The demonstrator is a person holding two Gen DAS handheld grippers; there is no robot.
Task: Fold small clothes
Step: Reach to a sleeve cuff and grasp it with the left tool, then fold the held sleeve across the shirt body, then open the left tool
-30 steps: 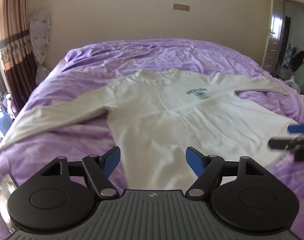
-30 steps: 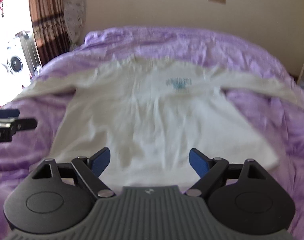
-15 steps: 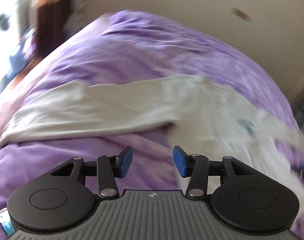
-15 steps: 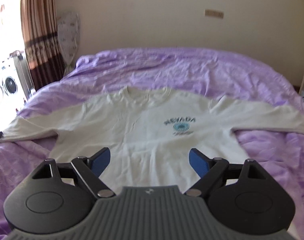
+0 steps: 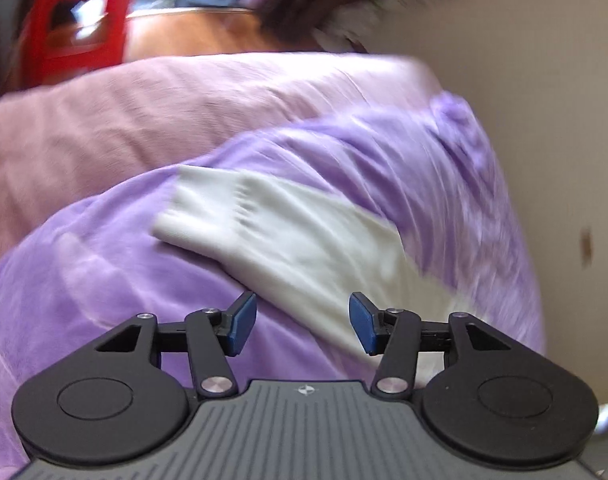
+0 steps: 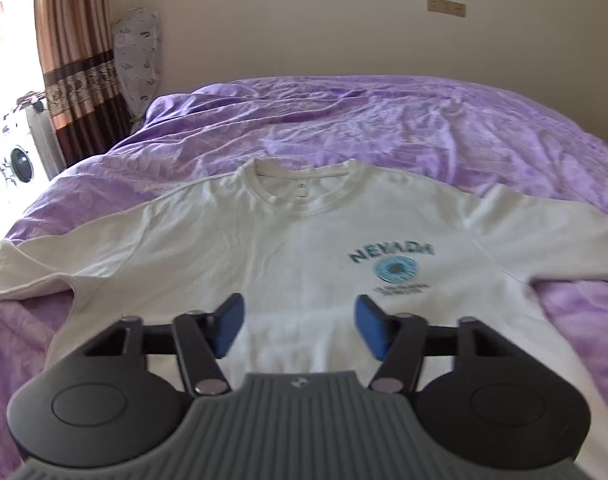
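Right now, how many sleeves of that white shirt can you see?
2. One sleeve stretches left across the purple bedcover; the left gripper hovers open over its cuff. The other sleeve stretches right, its end cut off by the frame.

Bright daylight from the window (image 6: 0,80) at far left of the right wrist view, blown out to white there. Soft, even light across the purple bedspread (image 6: 384,120) and the white sweatshirt (image 6: 264,248); only faint shadows in the creases. Slight blur low in that frame, around the blue fingertips (image 6: 228,326). Left wrist view heavily motion-smeared: streaked bedspread (image 5: 424,152), a red object (image 5: 76,20) reduced to a smudge, sleeve cuff (image 5: 208,212) soft-edged. Strong fisheye bending, dark corners in both views.
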